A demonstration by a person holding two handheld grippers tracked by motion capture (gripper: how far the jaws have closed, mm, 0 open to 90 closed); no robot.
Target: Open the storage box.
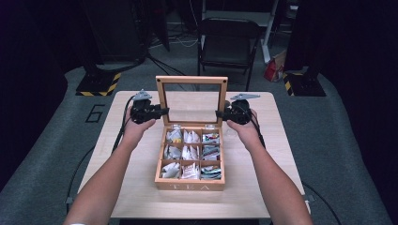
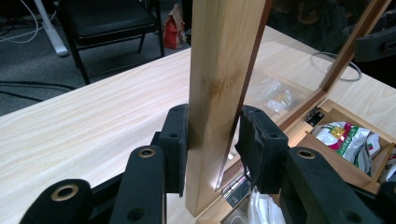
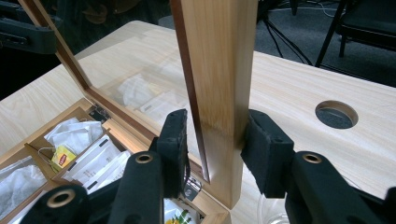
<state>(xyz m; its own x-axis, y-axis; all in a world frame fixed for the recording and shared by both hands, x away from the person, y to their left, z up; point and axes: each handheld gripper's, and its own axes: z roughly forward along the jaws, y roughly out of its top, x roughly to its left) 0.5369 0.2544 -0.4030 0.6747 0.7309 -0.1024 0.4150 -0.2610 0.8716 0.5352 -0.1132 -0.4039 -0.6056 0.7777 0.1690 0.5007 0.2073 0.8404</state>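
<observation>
The left gripper [image 1: 162, 111], a black two-jaw tool held in the person's left hand [image 1: 136, 126], was clamped on the left upright of the raised lid [image 1: 191, 101], a pale wooden frame around a clear pane; in the left gripper view its foam pads [image 2: 175, 147] pressed the wooden edge from both sides. The right gripper [image 1: 219, 113], held in the right hand [image 1: 245, 129], stood at the opposite upright of the same lid, and in the right gripper view its pads [image 3: 173, 144] bracketed the wood closely, the left pad against it and the right pad touching or all but touching the far face, so it too appeared closed on the frame. The lid stood upright on small metal hinges [image 3: 99, 113] at the back edge of the light wooden tea box [image 1: 189, 186], which sat near the middle of the pale wood-grain table [image 1: 141, 197] with the word TEA on its front wall. Inside, nine square compartments held paper tea bags [image 1: 190, 153], white in the left and middle columns and more colourful packets [image 1: 211, 154] in the right column. A round cable hole [image 3: 336, 114] was cut into the tabletop just to the right of the box. Beyond the table stood a dark folding chair [image 1: 228, 44] on the grey carpeted floor [image 1: 347, 140].
</observation>
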